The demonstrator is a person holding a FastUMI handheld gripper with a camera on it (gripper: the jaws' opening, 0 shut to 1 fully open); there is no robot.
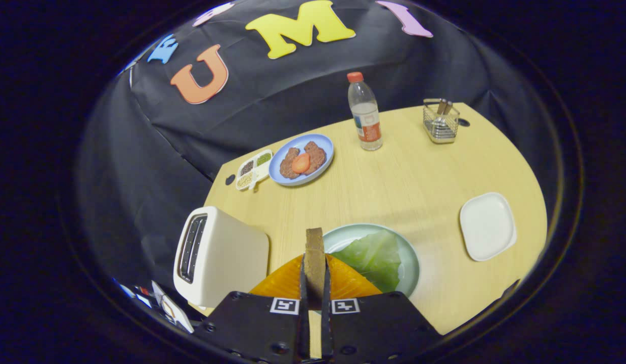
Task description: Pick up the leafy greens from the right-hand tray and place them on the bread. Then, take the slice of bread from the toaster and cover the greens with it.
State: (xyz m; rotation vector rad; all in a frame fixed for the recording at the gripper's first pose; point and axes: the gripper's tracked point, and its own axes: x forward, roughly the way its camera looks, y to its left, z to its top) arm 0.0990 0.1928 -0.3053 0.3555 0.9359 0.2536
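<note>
Gripper (314, 275) fingers are nearly closed, both pressing on a slice of bread (314, 253) held upright on edge between them. Directly beyond and below — the pale green plate (411, 263) carrying the leafy greens (376, 255). White toaster (219, 258) stands just left of the fingers; an empty white tray (487, 226) lies well right on the wooden table (404, 187).

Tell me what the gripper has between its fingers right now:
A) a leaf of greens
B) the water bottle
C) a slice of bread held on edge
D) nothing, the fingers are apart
C: the gripper is closed on a slice of bread standing on edge between the fingers, above the pale green plate where the leafy greens already lie, with the toaster beside it.
</note>
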